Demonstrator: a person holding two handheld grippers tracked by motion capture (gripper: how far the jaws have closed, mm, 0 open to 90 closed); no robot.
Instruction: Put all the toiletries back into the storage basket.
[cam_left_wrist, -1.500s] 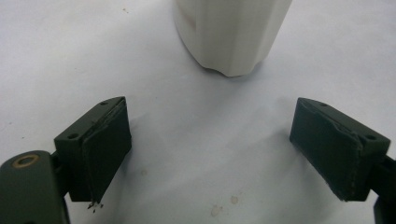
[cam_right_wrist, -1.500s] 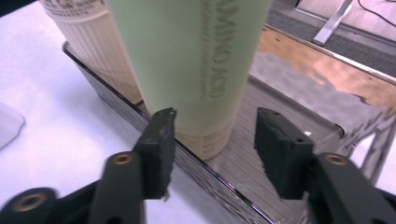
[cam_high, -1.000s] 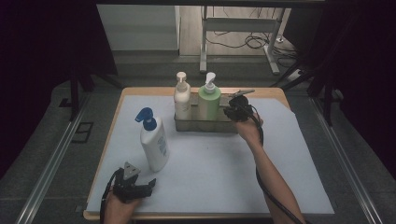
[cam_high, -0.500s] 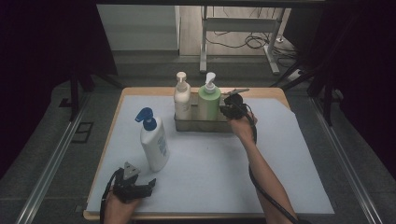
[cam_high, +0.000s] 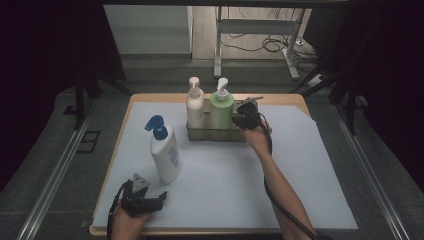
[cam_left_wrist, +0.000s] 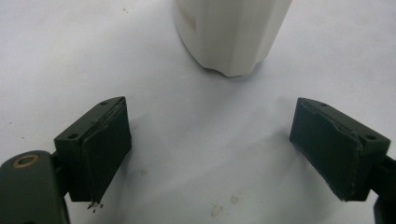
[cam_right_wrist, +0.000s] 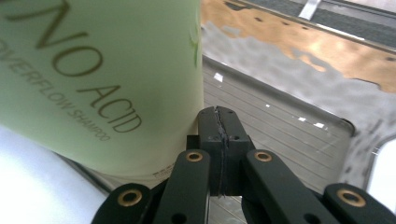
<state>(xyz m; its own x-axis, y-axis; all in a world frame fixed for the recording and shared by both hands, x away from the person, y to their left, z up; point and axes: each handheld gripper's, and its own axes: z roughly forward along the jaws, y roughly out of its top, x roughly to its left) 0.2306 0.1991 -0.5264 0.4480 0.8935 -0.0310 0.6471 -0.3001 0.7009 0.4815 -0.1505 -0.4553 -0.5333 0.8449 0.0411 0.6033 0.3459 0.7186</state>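
While the right hand-held gripper (cam_right_wrist: 219, 135) (jaws together, seemingly empty) nears it, green bottle (cam_high: 220, 111) stands upright.

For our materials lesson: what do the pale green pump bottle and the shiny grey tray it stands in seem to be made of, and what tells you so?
Pale green pump bottle: probably plastic, smooth and matt, opaque even colour with printed lettering. Shiny grey tray: apparently metal, polished, its wall mirroring the surroundings in wavy reflections, its floor ribbed.

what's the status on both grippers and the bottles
Right gripper shut, empty, beside green bottle in tray. Left gripper open, facing white bottle. Nothing between.
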